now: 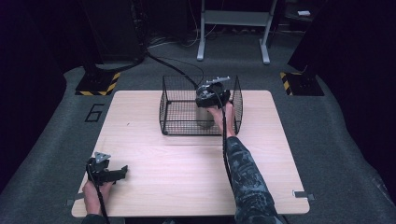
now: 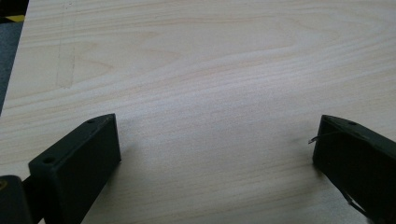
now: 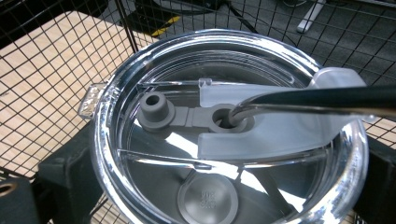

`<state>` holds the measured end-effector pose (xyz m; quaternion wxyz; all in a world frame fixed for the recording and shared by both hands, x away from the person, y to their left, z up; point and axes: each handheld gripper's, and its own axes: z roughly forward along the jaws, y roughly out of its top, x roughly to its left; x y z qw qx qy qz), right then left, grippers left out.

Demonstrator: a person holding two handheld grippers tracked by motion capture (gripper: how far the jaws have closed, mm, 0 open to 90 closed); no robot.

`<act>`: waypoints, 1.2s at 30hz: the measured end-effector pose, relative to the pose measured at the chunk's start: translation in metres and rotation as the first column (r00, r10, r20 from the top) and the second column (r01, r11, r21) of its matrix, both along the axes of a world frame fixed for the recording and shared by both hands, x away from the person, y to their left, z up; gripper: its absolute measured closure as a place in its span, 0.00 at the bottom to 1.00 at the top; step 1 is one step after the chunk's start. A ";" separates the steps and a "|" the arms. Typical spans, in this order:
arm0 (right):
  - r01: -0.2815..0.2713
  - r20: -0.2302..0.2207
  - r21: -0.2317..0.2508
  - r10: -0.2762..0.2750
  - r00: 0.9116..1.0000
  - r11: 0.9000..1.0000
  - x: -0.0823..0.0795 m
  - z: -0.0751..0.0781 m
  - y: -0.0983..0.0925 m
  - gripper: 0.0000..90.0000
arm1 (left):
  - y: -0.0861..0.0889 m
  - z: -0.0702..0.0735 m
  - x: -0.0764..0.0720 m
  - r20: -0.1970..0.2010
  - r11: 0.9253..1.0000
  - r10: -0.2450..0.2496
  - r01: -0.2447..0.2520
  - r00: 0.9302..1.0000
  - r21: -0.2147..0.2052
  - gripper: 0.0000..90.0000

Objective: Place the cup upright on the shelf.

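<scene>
Toward twelve o'clock, inside the wire basket [image 1: 168, 109], the right hand-held gripper [image 1: 211, 99] clamps a lidded tumbler [image 3: 224, 135] — lid embossing unreadable; the left hand-held gripper [image 2: 215, 154] rests apart on the counter [image 1: 187, 172] at seven o'clock.

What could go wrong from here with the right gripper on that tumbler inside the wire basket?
1. The right gripper clamps the tumbler near its clear lid, so the smooth body might slip or tilt on lifting.
2. The metal straw leans out sideways through the lid; it could snag the wire basket mesh.
3. The basket walls stand close around the hand; a snag may drag the basket, since the left gripper rests open, far away.
</scene>
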<state>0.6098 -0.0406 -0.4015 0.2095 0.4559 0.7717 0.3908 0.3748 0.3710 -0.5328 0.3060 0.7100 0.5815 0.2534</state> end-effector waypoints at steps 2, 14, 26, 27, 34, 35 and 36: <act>0.000 0.000 -0.002 0.000 1.000 1.000 0.000 0.001 -0.001 0.04 | 0.000 0.000 0.000 0.000 1.000 0.000 0.000 1.000 0.000 0.01; -0.024 -0.039 0.014 0.025 0.999 1.000 -0.007 0.017 -0.006 0.00 | 0.000 0.000 0.000 -0.006 1.000 -0.005 0.005 1.000 0.001 0.01; -0.080 -0.014 0.018 0.080 0.997 0.997 -0.045 0.043 -0.033 0.00 | 0.000 0.001 0.000 -0.006 1.000 -0.004 0.004 1.000 0.002 0.01; -0.080 -0.014 0.018 0.080 0.997 0.997 -0.045 0.043 -0.033 0.00 | 0.000 0.001 0.000 -0.006 1.000 -0.004 0.004 1.000 0.002 0.01; -0.123 0.025 0.023 0.123 0.992 0.992 -0.083 0.057 -0.049 0.00 | 0.000 0.001 0.000 -0.008 1.000 -0.004 0.004 1.000 0.001 0.01; -0.123 0.025 0.023 0.123 0.992 0.992 -0.083 0.057 -0.049 0.00 | 0.000 0.001 0.000 -0.008 1.000 -0.004 0.004 1.000 0.001 0.01; -0.131 0.031 0.018 0.130 0.991 0.991 -0.087 0.058 -0.052 0.00 | 0.000 0.001 0.000 -0.005 1.000 -0.004 0.004 1.000 0.002 0.01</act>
